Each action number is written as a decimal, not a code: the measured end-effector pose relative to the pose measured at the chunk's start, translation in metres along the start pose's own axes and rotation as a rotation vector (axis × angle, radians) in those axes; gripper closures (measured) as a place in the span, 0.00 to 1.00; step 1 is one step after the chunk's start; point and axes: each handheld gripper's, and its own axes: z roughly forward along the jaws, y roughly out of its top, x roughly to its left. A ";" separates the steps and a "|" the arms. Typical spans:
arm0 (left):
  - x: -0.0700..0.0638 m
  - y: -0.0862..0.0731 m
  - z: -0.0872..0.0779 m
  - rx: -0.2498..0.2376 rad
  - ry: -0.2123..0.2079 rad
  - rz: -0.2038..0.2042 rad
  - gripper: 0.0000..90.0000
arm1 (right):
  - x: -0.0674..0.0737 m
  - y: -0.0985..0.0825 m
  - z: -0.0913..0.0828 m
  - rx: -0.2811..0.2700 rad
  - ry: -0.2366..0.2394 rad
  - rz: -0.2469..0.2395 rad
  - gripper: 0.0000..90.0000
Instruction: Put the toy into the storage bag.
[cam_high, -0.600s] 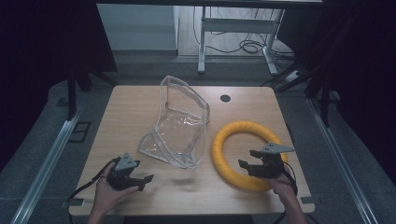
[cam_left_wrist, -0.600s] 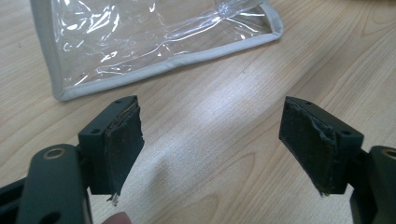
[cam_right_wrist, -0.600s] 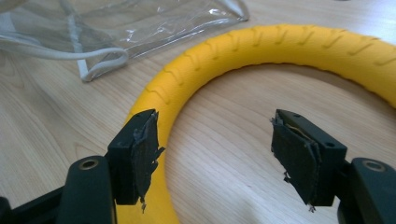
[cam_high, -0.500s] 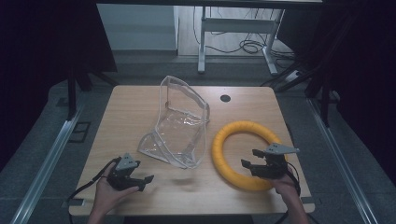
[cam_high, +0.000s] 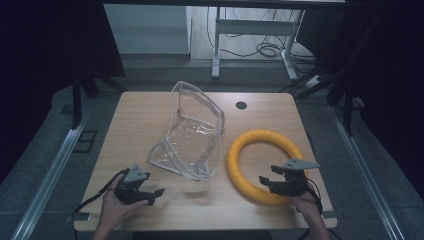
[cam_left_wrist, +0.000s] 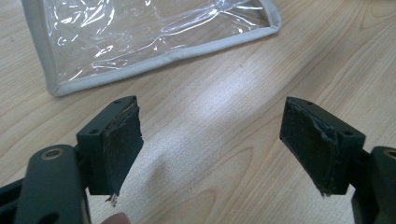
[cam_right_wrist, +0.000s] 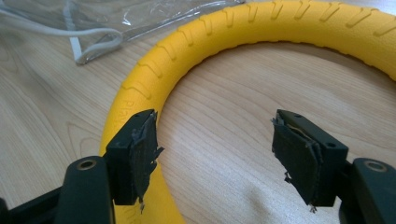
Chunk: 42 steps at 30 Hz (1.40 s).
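Observation:
A yellow foam ring (cam_high: 252, 140) lies flat on the right half of the wooden table (cam_high: 145, 112). A clear plastic bag with grey piping (cam_high: 192, 132) stands crumpled at the middle, its mouth gaping. My right gripper (cam_high: 265, 184) hovers over the ring's near rim, open; in the right gripper view (cam_right_wrist: 215, 154) one jaw stands over the ring (cam_right_wrist: 280, 23) and the other over bare wood inside it. My left gripper (cam_high: 154, 195) is open near the front left, nothing between its jaws (cam_left_wrist: 210, 144); the bag's corner (cam_left_wrist: 154, 37) lies just beyond them.
A dark round grommet (cam_high: 241, 105) sits in the tabletop at the back right. Metal rails run along the floor on both sides, and a desk frame with cables stands behind the table. Bare wood lies at the far left of the table.
My right gripper has shifted slightly toward the table's near edge over the ring. The left gripper, the bag and the ring have stayed put.

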 end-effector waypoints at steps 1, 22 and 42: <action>0.000 0.000 0.001 0.002 -0.001 0.000 0.23 | 0.000 -0.001 0.001 0.005 -0.004 -0.002 0.34; -0.001 0.000 -0.004 -0.003 0.004 -0.002 0.23 | -0.001 0.000 -0.002 0.051 0.021 0.029 0.36; -0.004 0.003 -0.003 -0.001 -0.006 0.012 0.24 | 0.027 0.070 -0.003 0.298 0.086 -0.194 0.35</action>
